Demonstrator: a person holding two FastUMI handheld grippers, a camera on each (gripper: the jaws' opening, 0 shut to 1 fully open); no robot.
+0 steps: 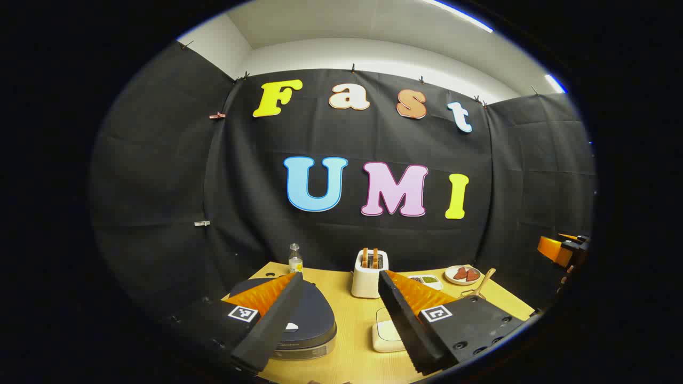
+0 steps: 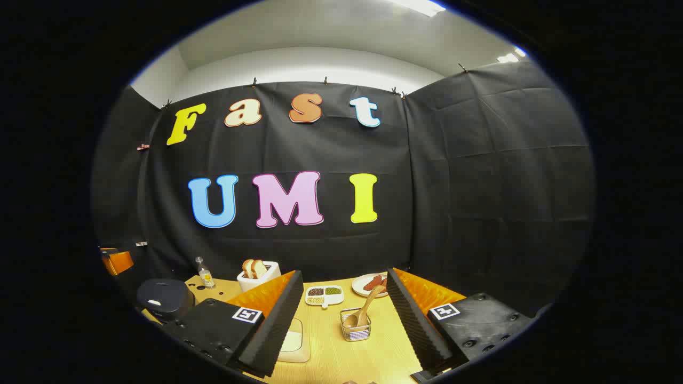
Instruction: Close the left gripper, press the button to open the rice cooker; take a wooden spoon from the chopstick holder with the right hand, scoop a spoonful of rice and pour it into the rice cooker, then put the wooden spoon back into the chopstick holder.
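Jaws of your left gripper (image 1: 341,298) and right gripper (image 2: 344,296) gape wide; dark round rice cooker (image 1: 312,325) lid down, wooden spoon (image 2: 364,312) in wire chopstick holder (image 2: 356,332).

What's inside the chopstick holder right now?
In the right gripper view, the chopstick holder holds wooden spoons, handles leaning up to the right. Looks like two, though they overlap. The holder's bottom is hidden behind its mesh wall.
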